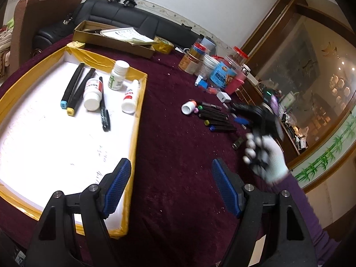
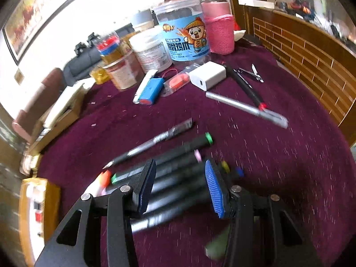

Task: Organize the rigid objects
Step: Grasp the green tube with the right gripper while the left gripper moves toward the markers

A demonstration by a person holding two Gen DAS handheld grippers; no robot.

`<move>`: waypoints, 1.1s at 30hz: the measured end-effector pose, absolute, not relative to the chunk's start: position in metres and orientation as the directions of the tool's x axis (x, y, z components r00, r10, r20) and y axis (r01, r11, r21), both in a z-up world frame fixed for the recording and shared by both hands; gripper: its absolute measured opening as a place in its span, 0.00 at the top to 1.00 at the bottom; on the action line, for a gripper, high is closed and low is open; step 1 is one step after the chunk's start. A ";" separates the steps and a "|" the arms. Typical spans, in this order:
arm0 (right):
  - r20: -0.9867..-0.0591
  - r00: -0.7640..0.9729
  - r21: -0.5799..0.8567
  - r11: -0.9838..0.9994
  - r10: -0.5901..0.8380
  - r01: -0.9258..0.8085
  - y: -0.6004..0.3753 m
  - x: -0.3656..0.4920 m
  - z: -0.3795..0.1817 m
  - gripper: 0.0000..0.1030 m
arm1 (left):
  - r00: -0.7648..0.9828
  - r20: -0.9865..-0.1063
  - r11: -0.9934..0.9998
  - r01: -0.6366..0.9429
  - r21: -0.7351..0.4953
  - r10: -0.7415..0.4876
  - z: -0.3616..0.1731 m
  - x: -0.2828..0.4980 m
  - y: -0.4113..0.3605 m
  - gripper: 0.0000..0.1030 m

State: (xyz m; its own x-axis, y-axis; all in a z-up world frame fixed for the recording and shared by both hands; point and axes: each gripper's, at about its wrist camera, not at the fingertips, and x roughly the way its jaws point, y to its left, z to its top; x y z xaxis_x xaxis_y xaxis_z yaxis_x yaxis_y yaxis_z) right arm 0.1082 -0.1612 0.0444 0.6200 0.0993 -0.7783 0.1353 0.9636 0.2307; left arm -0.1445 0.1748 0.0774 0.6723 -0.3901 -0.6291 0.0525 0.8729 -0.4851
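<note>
At the bottom of the left wrist view, my left claw (image 1: 171, 184) stood wide apart with nothing between its blue pads, above the maroon desk (image 1: 178, 133) and just beside the yellow-edged tray (image 1: 138, 120). Further up in the tray lay two black markers (image 1: 74, 86), a pen (image 1: 104, 109) and three white bottles (image 1: 119, 74). At the right, my gloved right hand (image 1: 267, 158) was blurred. In the right wrist view, my right claw (image 2: 180, 182) was partly apart over a row of black markers (image 2: 175, 171); whether its pads touched them I could not tell. Beyond lay a white charger (image 2: 209, 74) and a blue-labelled jar (image 2: 184, 35).
</note>
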 end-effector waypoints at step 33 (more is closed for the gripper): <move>-0.796 0.577 0.277 0.957 0.183 0.079 -0.226 0.001 0.019 0.57 | 0.579 -0.688 0.888 0.156 -0.432 -0.437 0.063 -0.139 0.113 0.27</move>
